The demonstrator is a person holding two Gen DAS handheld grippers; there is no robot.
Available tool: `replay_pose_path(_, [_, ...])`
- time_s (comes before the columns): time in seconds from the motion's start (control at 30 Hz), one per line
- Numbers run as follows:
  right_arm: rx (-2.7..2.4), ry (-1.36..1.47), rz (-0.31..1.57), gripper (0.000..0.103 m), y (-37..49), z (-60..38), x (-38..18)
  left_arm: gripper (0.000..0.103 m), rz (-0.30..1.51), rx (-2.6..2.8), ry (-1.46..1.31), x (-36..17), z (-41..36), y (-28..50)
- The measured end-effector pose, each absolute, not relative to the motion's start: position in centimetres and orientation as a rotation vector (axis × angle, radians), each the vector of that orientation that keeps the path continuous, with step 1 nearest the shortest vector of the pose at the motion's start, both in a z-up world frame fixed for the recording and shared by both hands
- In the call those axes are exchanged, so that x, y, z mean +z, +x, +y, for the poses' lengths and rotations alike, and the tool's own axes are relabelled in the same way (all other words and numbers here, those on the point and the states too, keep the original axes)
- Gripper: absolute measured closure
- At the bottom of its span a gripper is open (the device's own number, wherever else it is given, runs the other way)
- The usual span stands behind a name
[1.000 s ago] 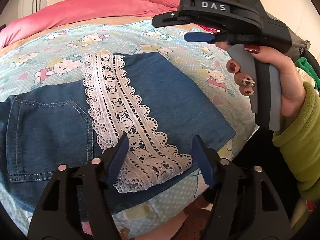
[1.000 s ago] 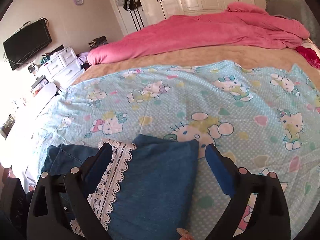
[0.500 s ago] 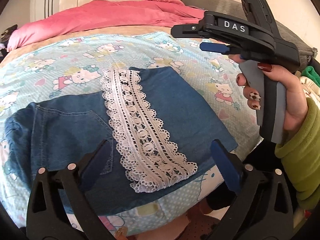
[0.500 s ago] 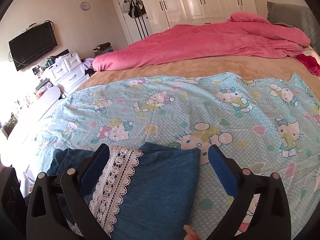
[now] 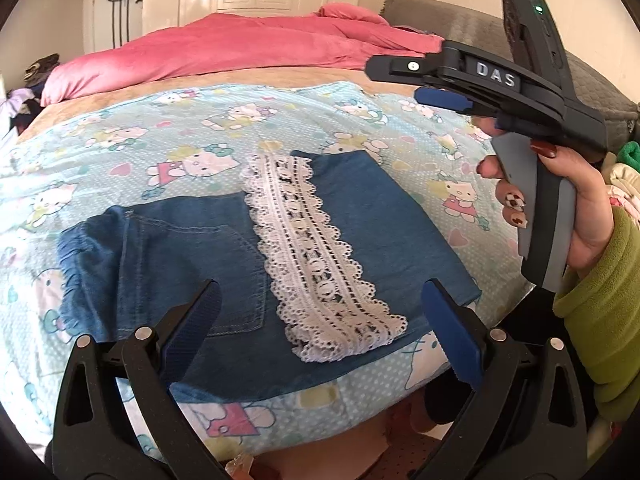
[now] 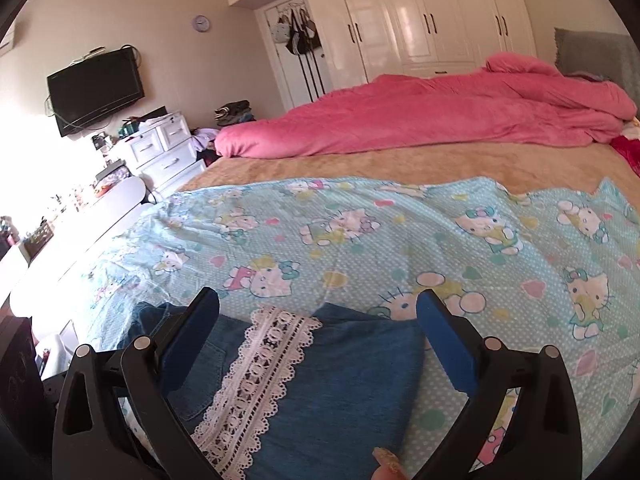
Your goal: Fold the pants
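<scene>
Blue denim pants [image 5: 192,264] lie folded on the cartoon-print sheet [image 5: 120,148] near the bed's front edge, with a white lace hem band [image 5: 316,256] running across the top. They also show in the right wrist view [image 6: 344,384], with the lace band [image 6: 260,376] on them. My left gripper [image 5: 320,320] is open and empty, raised above the pants. My right gripper [image 6: 318,336] is open and empty, above the pants' far end. In the left wrist view the right gripper [image 5: 444,98] is held up at the right by a hand.
A pink duvet [image 6: 420,120] lies bunched across the far side of the bed on a tan blanket [image 6: 400,164]. A white dresser [image 6: 160,152] and a wall TV [image 6: 96,88] stand at the left. Clothes [image 5: 628,176] are piled at the right.
My left gripper has opened wide and pulled back up from the lace hem. My right gripper has risen and drawn back. The pants lie still.
</scene>
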State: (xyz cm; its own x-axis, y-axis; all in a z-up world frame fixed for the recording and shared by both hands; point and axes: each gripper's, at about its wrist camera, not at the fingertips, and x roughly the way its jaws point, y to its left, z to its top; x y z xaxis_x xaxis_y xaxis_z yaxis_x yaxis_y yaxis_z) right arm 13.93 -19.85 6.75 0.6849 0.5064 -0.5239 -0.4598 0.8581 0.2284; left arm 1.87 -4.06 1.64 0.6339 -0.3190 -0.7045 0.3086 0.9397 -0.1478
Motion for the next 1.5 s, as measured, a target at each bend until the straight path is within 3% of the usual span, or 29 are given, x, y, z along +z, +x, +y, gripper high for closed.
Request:
replay_pose_path(0.7, [0.695, -0.027, 0.628, 0.005, 12.0, -14.9, 6.4, 0.010, 0.806, -0.186, -0.153, 2.0, 5.3, 0.0])
replay_pose_path(1.07, [0.848, -0.150, 0.762, 0.005, 13.4, -7.7, 6.1, 0.010, 0.901, -0.183, -0.384, -1.2, 9.9, 1.1])
replay_pose_path(1.5, [1.044, -0.343, 0.950, 0.005, 15.1, 4.4, 2.5, 0.010, 0.941, -0.265, -0.491, -3.6, 9.6, 2.6])
